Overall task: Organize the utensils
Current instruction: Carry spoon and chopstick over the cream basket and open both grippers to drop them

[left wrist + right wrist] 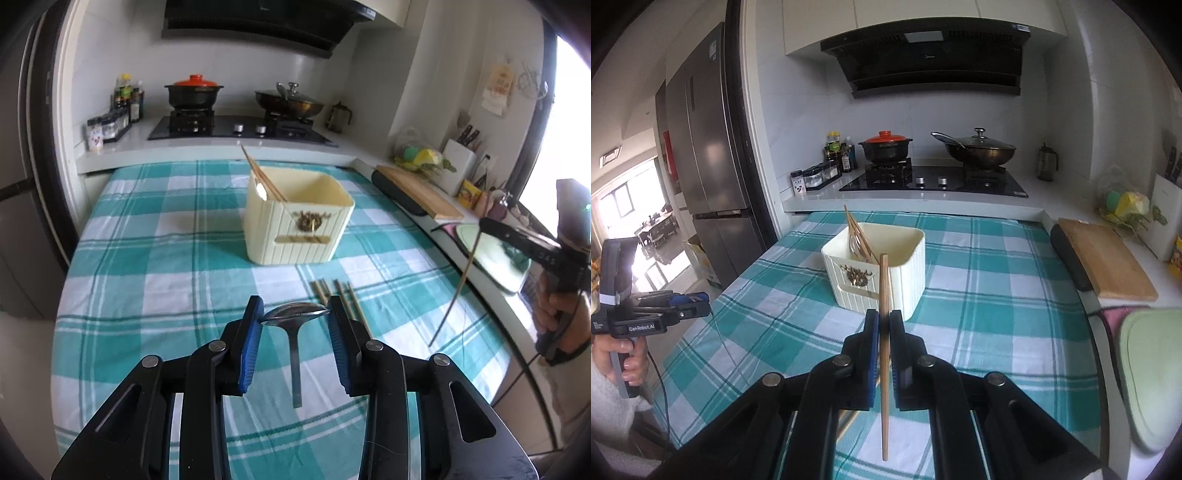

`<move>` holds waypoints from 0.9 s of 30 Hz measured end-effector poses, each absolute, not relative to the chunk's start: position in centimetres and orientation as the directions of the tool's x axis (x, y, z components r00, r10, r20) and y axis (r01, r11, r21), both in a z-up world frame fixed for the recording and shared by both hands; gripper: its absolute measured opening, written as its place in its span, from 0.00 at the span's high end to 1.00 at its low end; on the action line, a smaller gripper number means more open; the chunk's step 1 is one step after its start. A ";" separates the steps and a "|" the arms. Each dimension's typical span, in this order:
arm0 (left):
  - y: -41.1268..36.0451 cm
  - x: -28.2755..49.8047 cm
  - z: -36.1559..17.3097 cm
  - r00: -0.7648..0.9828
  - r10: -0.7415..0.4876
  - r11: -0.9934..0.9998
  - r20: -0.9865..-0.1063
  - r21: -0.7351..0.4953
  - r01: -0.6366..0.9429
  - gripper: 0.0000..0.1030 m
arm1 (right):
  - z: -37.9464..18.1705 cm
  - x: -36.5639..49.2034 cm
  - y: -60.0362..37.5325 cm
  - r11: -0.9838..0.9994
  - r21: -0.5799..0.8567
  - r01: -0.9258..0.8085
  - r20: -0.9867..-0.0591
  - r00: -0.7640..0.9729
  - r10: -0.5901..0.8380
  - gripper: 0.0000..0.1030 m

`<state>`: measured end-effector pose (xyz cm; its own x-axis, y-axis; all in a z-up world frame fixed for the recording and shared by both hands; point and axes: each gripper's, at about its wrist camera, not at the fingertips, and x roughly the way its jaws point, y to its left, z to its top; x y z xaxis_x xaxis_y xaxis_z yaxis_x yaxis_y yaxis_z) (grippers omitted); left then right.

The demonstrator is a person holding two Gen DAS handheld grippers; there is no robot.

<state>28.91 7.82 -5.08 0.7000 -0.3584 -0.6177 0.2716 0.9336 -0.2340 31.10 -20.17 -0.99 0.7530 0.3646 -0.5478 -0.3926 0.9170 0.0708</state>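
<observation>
Two tools are busy. The left tool point(295, 314) pinches a spoon point(295, 317) by its bowl, and the handle hangs down. The right tool point(884, 325) is squeezed tight on one chopstick point(884, 295), which stands almost straight up. The box point(295, 225) sits ahead of both on the counter point(147, 258). More chopsticks point(332, 291) lie near the left tool.
</observation>
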 end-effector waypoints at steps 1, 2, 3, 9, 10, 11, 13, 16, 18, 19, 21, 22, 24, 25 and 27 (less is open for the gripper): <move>8.0 29.2 -4.5 0.703 -0.364 0.931 -0.611 -0.240 0.274 0.66 | -0.6 31.6 -19.9 0.914 0.065 -0.400 -0.544 0.754 0.369 0.94; 8.2 29.6 -3.7 0.707 -0.372 0.928 -0.601 -0.248 0.277 0.66 | -0.1 32.1 -19.7 0.912 0.061 -0.405 -0.540 0.755 0.372 0.94; 8.3 29.8 -3.1 0.711 -0.377 0.926 -0.594 -0.254 0.279 0.66 | 0.3 32.5 -19.5 0.911 0.059 -0.408 -0.536 0.757 0.373 0.94; 8.9 33.2 3.1 0.765 -0.381 0.923 -0.519 -0.257 0.285 0.66 | 4.1 36.5 -18.5 0.908 0.035 -0.418 -0.483 0.788 0.382 0.94; 8.8 33.9 4.2 0.781 -0.374 0.926 -0.499 -0.251 0.283 0.66 | 4.9 37.2 -18.3 0.908 0.034 -0.417 -0.465 0.798 0.384 0.94; 8.7 34.8 5.5 0.800 -0.365 0.929 -0.476 -0.244 0.278 0.66 | 5.9 38.2 -18.0 0.910 0.032 -0.414 -0.441 0.811 0.385 0.94; 8.4 36.7 7.3 0.827 -0.356 0.931 -0.436 -0.241 0.273 0.66 | 7.2 39.6 -17.3 0.912 0.025 -0.410 -0.399 0.832 0.385 0.94; 7.8 40.2 9.1 0.864 -0.328 0.938 -0.382 -0.242 0.249 0.66 | 8.8 41.6 -15.9 0.917 -0.007 -0.400 -0.306 0.873 0.379 0.94; 7.5 42.4 9.1 0.881 -0.308 0.941 -0.360 -0.253 0.226 0.66 | 8.9 43.1 -14.8 0.916 -0.025 -0.399 -0.258 0.888 0.380 0.94; 7.2 43.6 8.8 0.885 -0.300 0.942 -0.357 -0.257 0.215 0.66 | 8.6 43.8 -14.3 0.916 -0.032 -0.401 -0.245 0.891 0.381 0.94; 6.8 45.8 7.6 0.887 -0.279 0.947 -0.369 -0.258 0.190 0.66 | 7.4 45.4 -13.4 0.913 -0.040 -0.406 -0.233 0.892 0.386 0.94; 6.5 47.1 6.5 0.882 -0.267 0.951 -0.388 -0.256 0.175 0.66 | 6.7 46.1 -13.2 0.912 -0.037 -0.409 -0.236 0.890 0.389 0.94; 6.3 48.9 4.7 0.871 -0.254 0.954 -0.421 -0.259 0.153 0.66 | 4.6 47.8 -12.7 0.911 -0.024 -0.411 -0.260 0.883 0.391 0.94; 6.1 50.1 3.1 0.852 -0.252 0.954 -0.458 -0.266 0.140 0.66 | 3.7 48.5 -12.4 0.911 -0.022 -0.413 -0.282 0.876 0.390 0.94; 5.8 51.4 1.3 0.820 -0.261 0.952 -0.510 -0.278 0.130 0.66 | 1.3 50.2 -12.0 0.911 -0.015 -0.413 -0.362 0.851 0.380 0.94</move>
